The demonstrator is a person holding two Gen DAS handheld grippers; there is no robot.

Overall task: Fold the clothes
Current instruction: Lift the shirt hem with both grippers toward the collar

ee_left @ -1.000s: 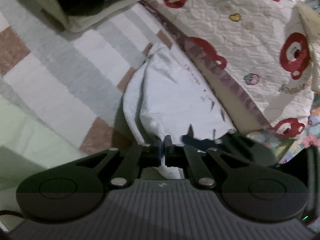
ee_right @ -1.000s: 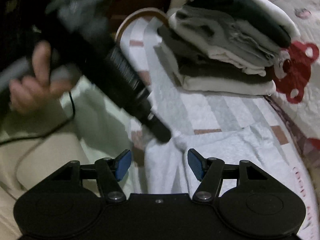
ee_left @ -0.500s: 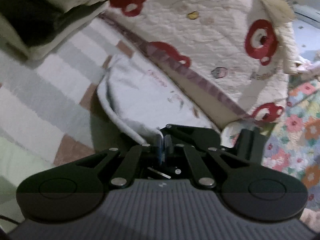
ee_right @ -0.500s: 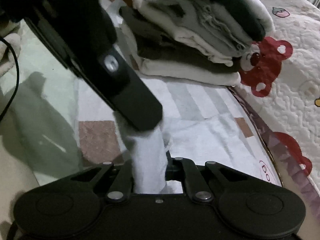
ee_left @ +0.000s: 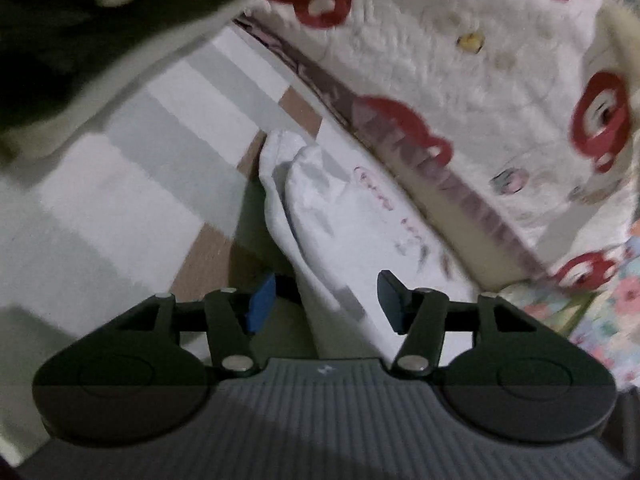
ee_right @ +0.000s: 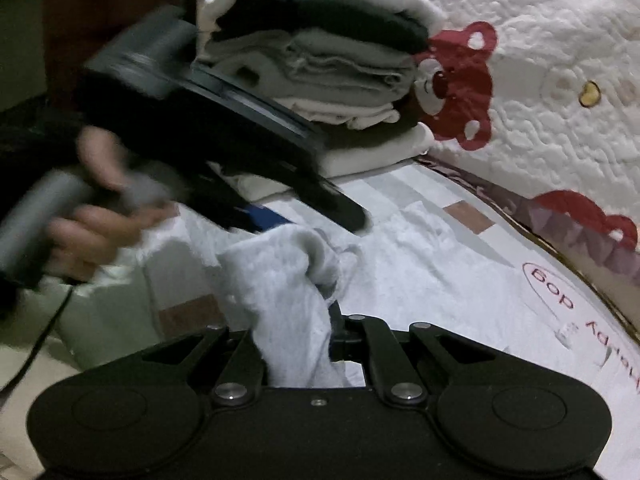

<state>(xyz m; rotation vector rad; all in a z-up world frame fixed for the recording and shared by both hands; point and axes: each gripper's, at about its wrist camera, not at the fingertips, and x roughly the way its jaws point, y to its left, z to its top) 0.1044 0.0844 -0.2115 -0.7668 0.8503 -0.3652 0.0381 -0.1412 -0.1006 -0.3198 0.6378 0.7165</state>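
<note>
Starting on the left: the left gripper [ee_left: 326, 300] has its 2 fingers spread wide with nothing pinched, hovering over the white garment [ee_left: 352, 224]. That garment lies on a striped blanket [ee_left: 132, 168], and a narrow fold of it runs up between the open fingers without touching either blue pad as far as I can tell. Far left there's a stack of folded clothes [ee_left: 80, 40], mostly a dark blur in this view.

Over on the right wrist view, the person's left hand [ee_right: 100, 216] shows on the left, wrapped round the grey handle of that other tool, pretty smeared. The folded stack [ee_right: 320, 68] sits at the far side, on the blanket's far end. The right gripper [ee_right: 298, 332] is closed tight on a bunched-up clump of the white garment [ee_right: 440, 280], which rises out from between its fingers. The rest spreads flat to the right, pink "Happy dog" print showing. A bear-print quilt [ee_right: 552, 92] fills the far right.
</note>
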